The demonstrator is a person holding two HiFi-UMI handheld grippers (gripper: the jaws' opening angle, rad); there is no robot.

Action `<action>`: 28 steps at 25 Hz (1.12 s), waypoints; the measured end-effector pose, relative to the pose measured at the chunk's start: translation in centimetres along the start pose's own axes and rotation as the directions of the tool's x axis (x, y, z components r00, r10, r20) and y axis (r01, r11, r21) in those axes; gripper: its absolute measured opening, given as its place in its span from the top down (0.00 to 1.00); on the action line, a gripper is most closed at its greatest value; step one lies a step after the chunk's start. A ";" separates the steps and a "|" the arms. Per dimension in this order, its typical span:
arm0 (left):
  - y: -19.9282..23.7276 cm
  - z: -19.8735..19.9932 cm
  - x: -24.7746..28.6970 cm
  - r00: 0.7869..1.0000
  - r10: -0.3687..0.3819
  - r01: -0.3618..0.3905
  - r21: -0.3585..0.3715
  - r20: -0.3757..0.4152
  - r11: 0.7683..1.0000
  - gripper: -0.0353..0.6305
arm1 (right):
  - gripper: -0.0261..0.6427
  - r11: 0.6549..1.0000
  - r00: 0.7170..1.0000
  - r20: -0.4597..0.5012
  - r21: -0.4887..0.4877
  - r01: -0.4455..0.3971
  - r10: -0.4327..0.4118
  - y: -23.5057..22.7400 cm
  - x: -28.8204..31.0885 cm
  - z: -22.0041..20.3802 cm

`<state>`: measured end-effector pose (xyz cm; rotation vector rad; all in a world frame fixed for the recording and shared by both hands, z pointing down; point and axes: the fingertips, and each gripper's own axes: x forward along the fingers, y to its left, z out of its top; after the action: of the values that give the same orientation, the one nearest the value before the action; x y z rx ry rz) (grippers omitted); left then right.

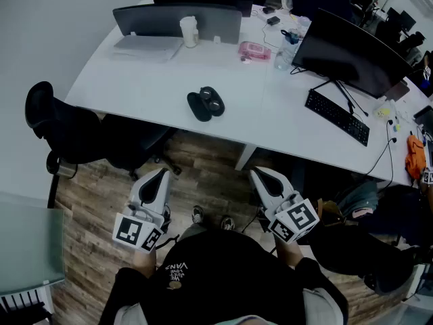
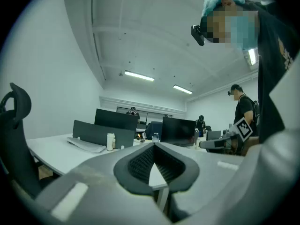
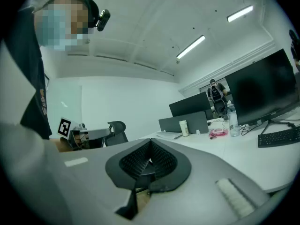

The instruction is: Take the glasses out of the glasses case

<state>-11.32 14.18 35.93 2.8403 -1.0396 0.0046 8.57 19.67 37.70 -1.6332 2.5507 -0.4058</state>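
A black glasses case (image 1: pixel 205 104) lies open on the white desk (image 1: pixel 135 87), near the desk's front edge; its two dark halves sit side by side, and I cannot make out the glasses themselves. My left gripper (image 1: pixel 162 173) and right gripper (image 1: pixel 256 173) hang low in front of my body, over the wooden floor, well short of the desk. Both point toward the desk with their jaws pressed together and nothing between them. In the left gripper view the left gripper (image 2: pixel 153 145) is shut, and in the right gripper view the right gripper (image 3: pixel 150 143) is shut too. The case does not show in either gripper view.
A black office chair (image 1: pixel 67 131) stands at the desk's left front. On the desk are a grey divider (image 1: pixel 177 22), a white bottle (image 1: pixel 189 31), a pink pouch (image 1: pixel 254 51), a monitor (image 1: pixel 348 53) and a keyboard (image 1: pixel 336 116). A glass table (image 1: pixel 27 249) is at lower left.
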 end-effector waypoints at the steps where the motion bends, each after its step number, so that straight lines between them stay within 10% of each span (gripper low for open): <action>1: 0.1 -0.1 0.0 1.000 0.000 0.000 0.000 -0.003 1.000 0.95 | 0.96 1.000 1.000 0.002 0.002 -0.005 0.005 0.1 0.1 0.0; 28: -1.2 -2.6 0.1 0.996 0.091 -0.091 -0.047 -0.008 0.995 0.95 | 0.96 0.997 0.997 -0.015 0.045 -0.068 0.069 -1.9 -0.1 -0.7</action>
<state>-10.36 15.32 38.35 2.7463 -1.1514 -0.0037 10.20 19.16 38.90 -1.5288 2.5815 -0.4685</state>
